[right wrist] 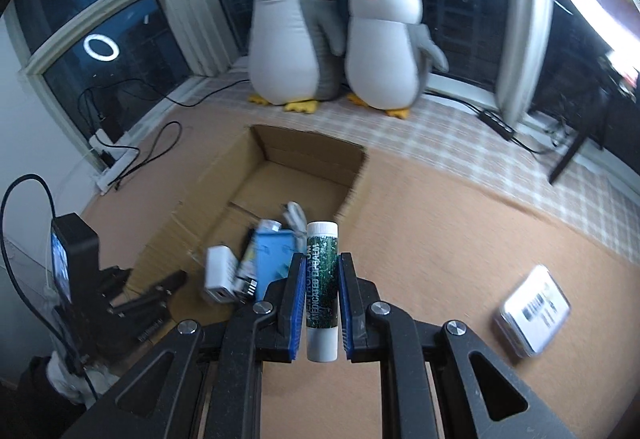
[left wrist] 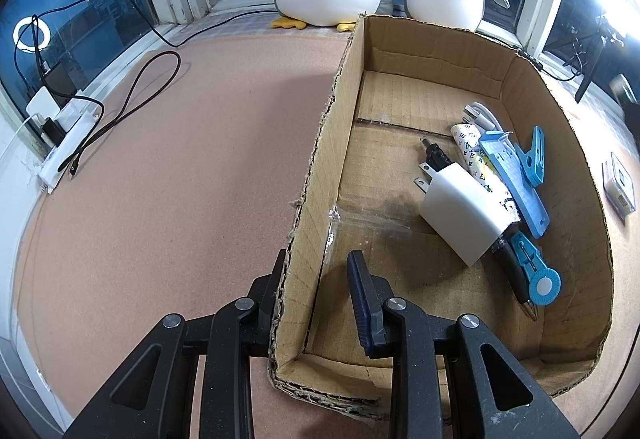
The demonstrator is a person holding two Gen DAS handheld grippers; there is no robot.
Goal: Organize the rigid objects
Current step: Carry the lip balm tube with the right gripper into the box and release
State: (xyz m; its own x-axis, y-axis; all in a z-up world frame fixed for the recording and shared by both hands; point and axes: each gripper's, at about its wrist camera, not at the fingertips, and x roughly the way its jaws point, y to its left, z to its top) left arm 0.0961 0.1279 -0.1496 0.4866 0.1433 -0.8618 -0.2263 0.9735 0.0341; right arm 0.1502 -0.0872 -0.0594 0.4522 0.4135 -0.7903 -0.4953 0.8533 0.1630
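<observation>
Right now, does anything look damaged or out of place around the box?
Yes. The cardboard box has a ragged, torn top edge on the wall that the left gripper pinches. A small silver case still lies on the mat outside the box, right of the lip balm tube.

white charger [left wrist: 464, 213], blue clip [left wrist: 528, 159], seemingly green-speckled tube [right wrist: 321, 279]

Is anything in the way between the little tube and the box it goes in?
Nothing visible blocks it. The right gripper holds the lip balm tube upright, and the cardboard box just ahead is open on top. The charger and blue clip lie inside, with bare floor behind them.
</observation>
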